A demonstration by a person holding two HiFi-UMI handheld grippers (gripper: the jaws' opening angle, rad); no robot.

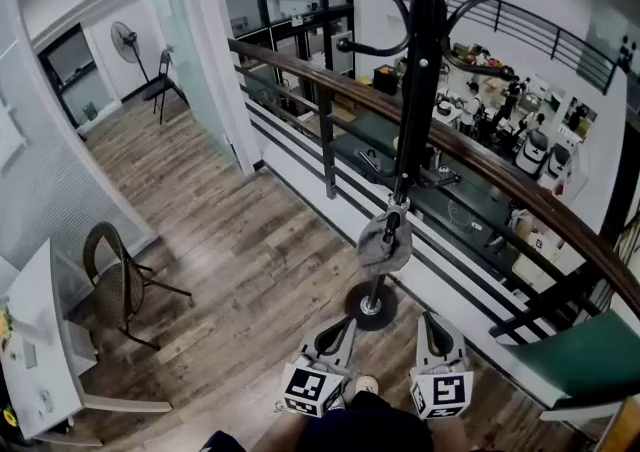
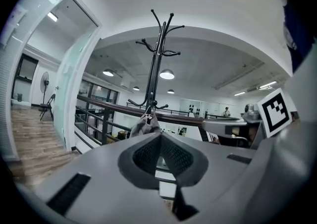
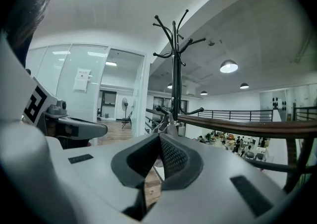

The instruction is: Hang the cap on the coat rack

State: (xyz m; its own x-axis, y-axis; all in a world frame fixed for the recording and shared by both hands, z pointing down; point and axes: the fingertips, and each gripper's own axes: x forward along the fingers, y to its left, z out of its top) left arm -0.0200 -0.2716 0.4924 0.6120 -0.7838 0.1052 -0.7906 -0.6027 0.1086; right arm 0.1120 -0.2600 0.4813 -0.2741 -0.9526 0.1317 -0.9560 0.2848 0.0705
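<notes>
A black coat rack (image 1: 420,60) stands on a round base by the railing. A grey cap (image 1: 384,245) hangs low on its pole, a little above the base. My left gripper (image 1: 345,325) and right gripper (image 1: 432,320) sit side by side just short of the base, below the cap, both shut with nothing between the jaws. In the left gripper view the cap (image 2: 145,126) shows just beyond the shut left gripper (image 2: 161,136), under the rack (image 2: 157,54). The right gripper view shows the cap (image 3: 166,126) past the shut right gripper (image 3: 159,136) and the rack (image 3: 174,59).
A wooden handrail (image 1: 480,165) on black bars runs diagonally behind the rack, above a lower floor. A wicker chair (image 1: 115,280) and a white desk (image 1: 40,340) stand at the left. A green seat (image 1: 590,355) is at the right. A fan (image 1: 125,40) stands far back.
</notes>
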